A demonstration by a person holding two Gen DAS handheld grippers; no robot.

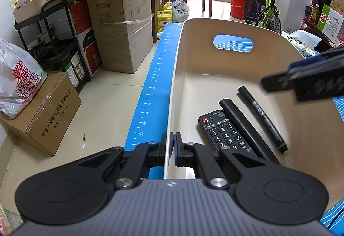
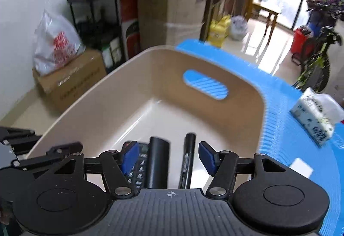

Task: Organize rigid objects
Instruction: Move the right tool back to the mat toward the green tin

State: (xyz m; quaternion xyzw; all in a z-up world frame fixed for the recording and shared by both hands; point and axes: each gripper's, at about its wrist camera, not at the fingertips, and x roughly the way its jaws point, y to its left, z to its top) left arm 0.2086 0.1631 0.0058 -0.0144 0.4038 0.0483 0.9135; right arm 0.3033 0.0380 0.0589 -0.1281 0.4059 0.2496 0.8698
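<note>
— Left claw (image 1: pixel 171 150)?

— Closed on the near-left wall of the beige bin (image 1: pixel 219 77); the thin wall runs up between the two pads, one finger inside, one outside.

— And the right claw (image 2: pixel 168 155)?

— Fingers spread wide, nothing between them. It hovers over the near end of the bin. Its picture is smeared, so I would not swear to its height above the contents.

— What lies in the bin?

— Three black things on the floor, side by side, at the near end. A remote control (image 1: pixel 223 130) with a red power button on the left, a plain black tube (image 1: pixel 240 124) touching its right edge, then a marker pen (image 1: pixel 262 119) just beside the tube, apart from it. All three run lengthwise along the bin.

— What does the bin sit on?

— A blue mat (image 1: pixel 154 85) with a printed ruler scale along its edge. A tissue pack (image 2: pixel 316 120) lies on the mat, well to the right of the bin.

— Beyond that?

— Stacked cardboard boxes (image 1: pixel 122 21) and a black shelf cart (image 1: pixel 53 42) along the wall, and a child's bicycle (image 1: pixel 266 8) by the window.
</note>
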